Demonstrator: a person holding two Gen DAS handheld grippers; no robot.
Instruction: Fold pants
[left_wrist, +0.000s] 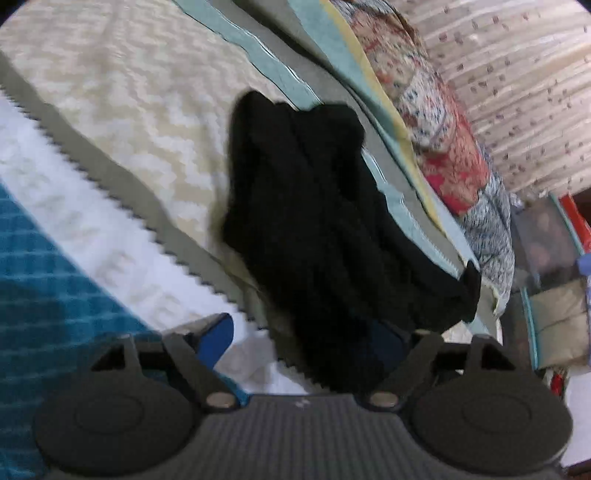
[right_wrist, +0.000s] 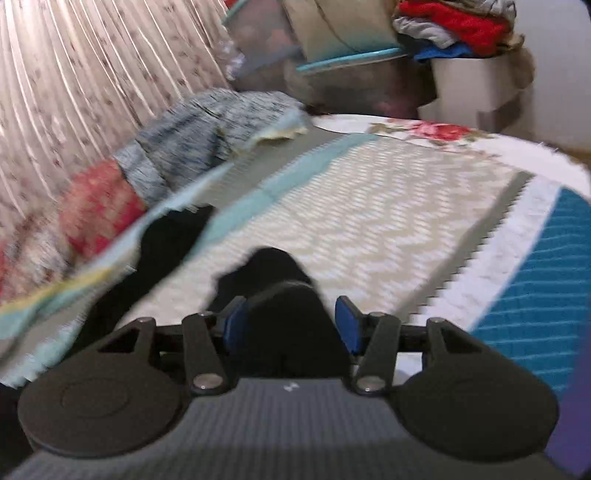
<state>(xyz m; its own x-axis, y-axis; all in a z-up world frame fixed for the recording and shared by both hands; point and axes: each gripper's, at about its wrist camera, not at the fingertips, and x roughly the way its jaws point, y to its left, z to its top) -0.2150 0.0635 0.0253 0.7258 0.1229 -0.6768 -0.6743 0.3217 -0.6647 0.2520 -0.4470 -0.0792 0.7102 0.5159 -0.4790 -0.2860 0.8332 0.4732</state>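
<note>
The black pants (left_wrist: 314, 206) lie bunched on the patterned bedspread (left_wrist: 122, 110). In the left wrist view the cloth drapes down over my left gripper (left_wrist: 306, 332); its blue left finger (left_wrist: 218, 332) shows wide apart, the right finger is hidden under the black cloth. In the right wrist view a fold of the pants (right_wrist: 284, 314) sits between the blue fingers (right_wrist: 349, 325) of my right gripper (right_wrist: 291, 321), which stand apart around it. More black cloth (right_wrist: 170, 236) trails off to the left. Both views are blurred.
A floral quilt (left_wrist: 443, 147) lies heaped along the bed's far side by a pleated curtain (right_wrist: 74, 74). Boxes and a white bin with a clothes pile (right_wrist: 461, 22) stand beyond the bed. The bedspread has cream zigzag and teal areas (right_wrist: 535, 277).
</note>
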